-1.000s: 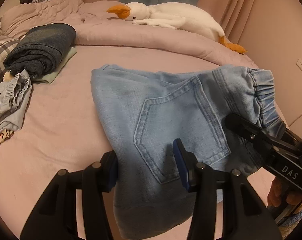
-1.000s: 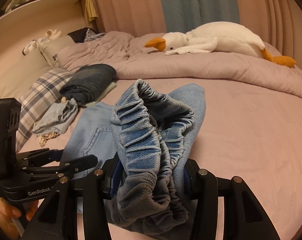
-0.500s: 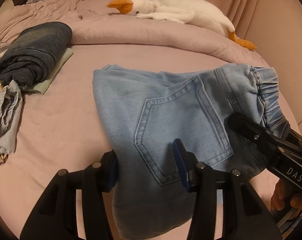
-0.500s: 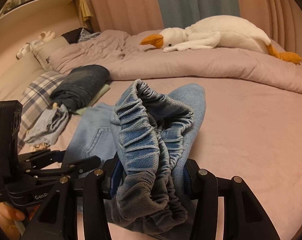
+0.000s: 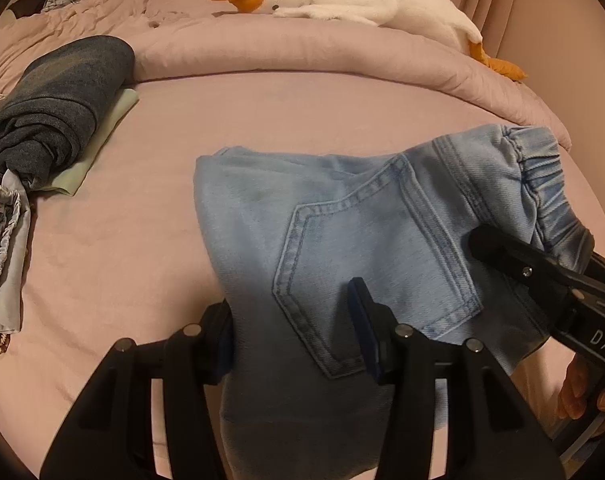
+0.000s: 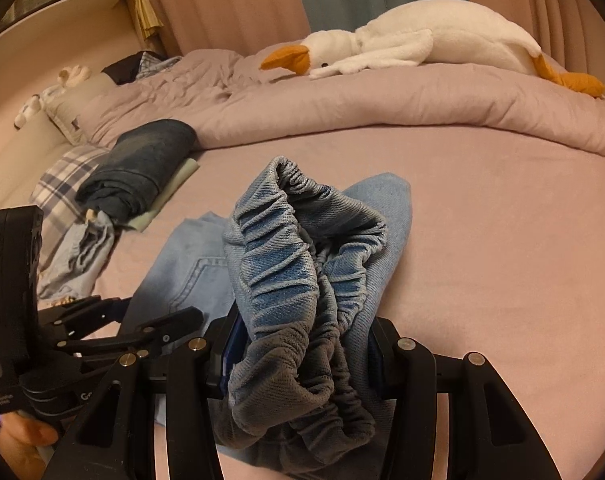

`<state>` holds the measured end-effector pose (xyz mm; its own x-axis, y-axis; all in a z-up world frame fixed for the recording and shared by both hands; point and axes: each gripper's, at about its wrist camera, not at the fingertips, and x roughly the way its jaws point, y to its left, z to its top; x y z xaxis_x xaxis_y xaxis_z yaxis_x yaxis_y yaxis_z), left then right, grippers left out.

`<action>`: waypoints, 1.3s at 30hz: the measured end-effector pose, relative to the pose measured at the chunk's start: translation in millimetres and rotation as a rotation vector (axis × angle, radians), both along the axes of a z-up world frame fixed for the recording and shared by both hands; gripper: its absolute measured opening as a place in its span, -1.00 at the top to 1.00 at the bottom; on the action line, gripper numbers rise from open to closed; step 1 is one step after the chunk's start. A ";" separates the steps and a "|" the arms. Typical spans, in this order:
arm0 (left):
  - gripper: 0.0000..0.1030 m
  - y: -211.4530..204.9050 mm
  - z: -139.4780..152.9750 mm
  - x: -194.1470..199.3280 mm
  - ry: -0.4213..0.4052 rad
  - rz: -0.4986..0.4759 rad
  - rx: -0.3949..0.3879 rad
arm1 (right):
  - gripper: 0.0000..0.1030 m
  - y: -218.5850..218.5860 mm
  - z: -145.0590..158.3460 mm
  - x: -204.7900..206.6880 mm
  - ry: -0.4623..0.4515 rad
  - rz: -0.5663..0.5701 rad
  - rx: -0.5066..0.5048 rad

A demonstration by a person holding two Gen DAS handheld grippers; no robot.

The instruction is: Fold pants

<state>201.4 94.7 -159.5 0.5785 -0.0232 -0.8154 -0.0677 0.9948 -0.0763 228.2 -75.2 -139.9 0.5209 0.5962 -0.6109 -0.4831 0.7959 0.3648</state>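
There is 1 pair of light blue jeans [image 5: 366,232], 1 white toy goose [image 5: 342,4], 1 folded dark blue cloth [image 5: 58,100], and 2 black grippers: the left gripper [image 5: 294,332] and the right gripper [image 6: 302,356].

Both tools were matte black plastic. The left gripper [image 5: 290,334] had blue-lined fingers [image 5: 360,320] and silver screws; seen beside it, the right gripper [image 6: 298,350] bore white letters "DAS", with bare fingertips wrapped round its handle.
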 end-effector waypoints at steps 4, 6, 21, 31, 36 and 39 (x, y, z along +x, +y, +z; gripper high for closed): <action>-0.03 1.7 -4.2 1.7 0.014 0.001 0.013 | -0.02 -1.9 -3.6 5.3 0.015 0.005 -0.002; -0.06 3.0 -6.5 1.7 0.018 0.002 0.016 | -0.04 -4.1 -7.7 9.2 0.036 0.009 0.002; -0.56 10.6 -10.8 -35.0 0.001 0.017 0.036 | -0.32 -28.1 -30.5 14.2 0.173 -0.004 0.031; -0.57 -0.8 9.0 -58.7 -0.012 0.053 0.071 | -0.45 -21.9 -38.3 -7.0 0.137 -0.036 -0.150; -0.87 -19.0 45.4 -92.0 -0.042 0.025 0.104 | -0.45 -31.6 -10.5 -32.7 0.090 -0.042 -0.176; -0.98 -26.4 67.7 -113.0 -0.063 0.035 0.092 | -0.54 -42.7 8.0 -54.9 0.078 -0.021 -0.159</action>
<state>88.4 68.3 -91.8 0.6281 0.0712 -0.7748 -0.1001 0.9949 0.0103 173.3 -117.9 -131.9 0.4795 0.4782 -0.7358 -0.4412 0.8562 0.2688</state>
